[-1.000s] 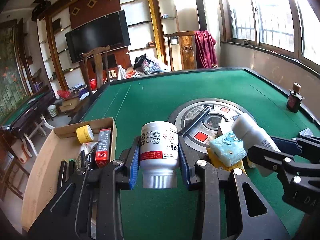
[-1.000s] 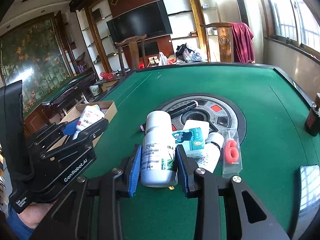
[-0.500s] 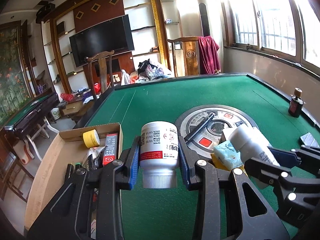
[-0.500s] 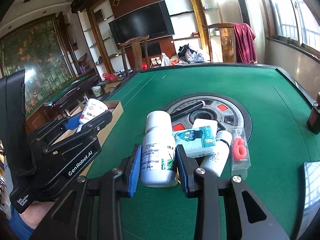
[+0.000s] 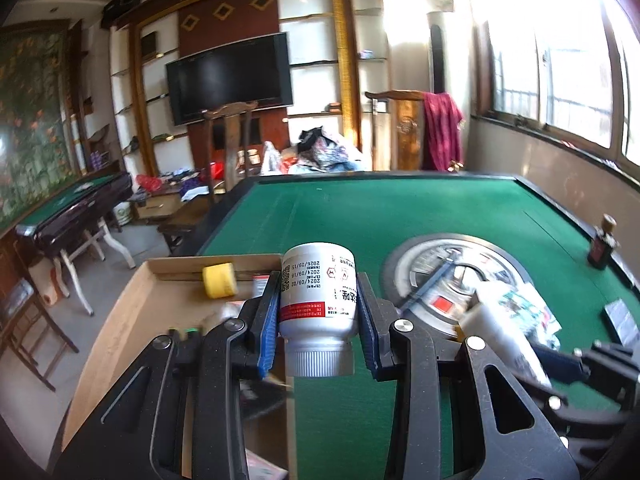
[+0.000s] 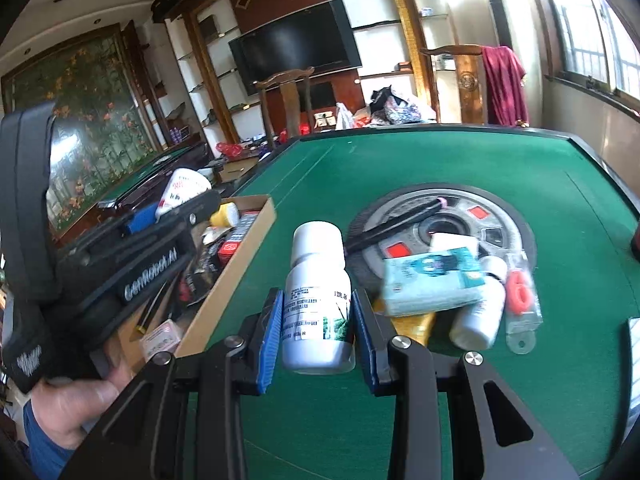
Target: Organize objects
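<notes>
My left gripper (image 5: 319,300) is shut on a white bottle with a red band (image 5: 318,296), held cap toward the camera above the right rim of the open cardboard box (image 5: 132,320). My right gripper (image 6: 316,312) is shut on a white bottle with a green label (image 6: 318,264), upright over the green felt just right of the box (image 6: 236,268). The right wrist view shows the left gripper (image 6: 176,208) and its bottle over the box. Blurred at the lower right of the left wrist view is the right gripper's bottle (image 5: 504,336).
The box holds a yellow tape roll (image 5: 218,280) and several small packs. A tissue pack (image 6: 432,280), a small white bottle (image 6: 480,312), a clear pack with a red 6 (image 6: 520,296) and a black pen (image 6: 400,220) lie by the round centre plate (image 6: 500,216). A dark bottle (image 5: 602,244) stands far right.
Both grippers have shifted left toward the cardboard box with their bottles still held. The left one has also risen a little and now hangs over the box's right rim.
</notes>
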### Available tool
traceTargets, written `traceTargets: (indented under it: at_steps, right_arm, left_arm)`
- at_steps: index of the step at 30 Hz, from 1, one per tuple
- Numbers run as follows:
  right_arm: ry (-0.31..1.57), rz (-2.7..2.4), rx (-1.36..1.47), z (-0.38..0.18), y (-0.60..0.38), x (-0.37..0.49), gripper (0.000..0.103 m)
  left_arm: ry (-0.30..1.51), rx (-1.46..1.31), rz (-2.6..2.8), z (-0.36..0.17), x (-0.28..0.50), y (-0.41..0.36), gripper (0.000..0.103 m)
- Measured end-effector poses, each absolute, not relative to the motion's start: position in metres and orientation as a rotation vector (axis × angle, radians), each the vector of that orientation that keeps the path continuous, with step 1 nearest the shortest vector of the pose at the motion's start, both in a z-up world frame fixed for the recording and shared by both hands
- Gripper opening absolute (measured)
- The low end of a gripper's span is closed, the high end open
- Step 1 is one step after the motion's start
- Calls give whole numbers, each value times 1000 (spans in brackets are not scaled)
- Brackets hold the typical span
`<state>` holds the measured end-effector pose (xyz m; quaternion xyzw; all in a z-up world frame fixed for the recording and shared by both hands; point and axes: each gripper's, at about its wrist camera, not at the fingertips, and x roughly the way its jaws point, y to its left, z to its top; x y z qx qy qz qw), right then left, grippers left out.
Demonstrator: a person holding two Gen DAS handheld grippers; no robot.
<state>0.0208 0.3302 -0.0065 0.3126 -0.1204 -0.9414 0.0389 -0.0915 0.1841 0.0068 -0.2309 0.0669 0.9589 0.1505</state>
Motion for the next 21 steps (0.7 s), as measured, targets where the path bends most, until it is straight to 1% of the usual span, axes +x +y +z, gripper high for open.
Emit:
traceTargets:
  at_steps: [10,16,21]
  right_arm:
    - [-244,-2802,968,-5,269,2,34]
    - [-195,-2721,1000,-9,229,-16,34]
    - [-145,-2662,1021,-17,191,-24,34]
  left_arm:
    - [55,-721,2865,13,-115,116,34]
    - [-62,-859,2863,6,-136,62,34]
    - [-116,-975,2823,-11,-149,18,34]
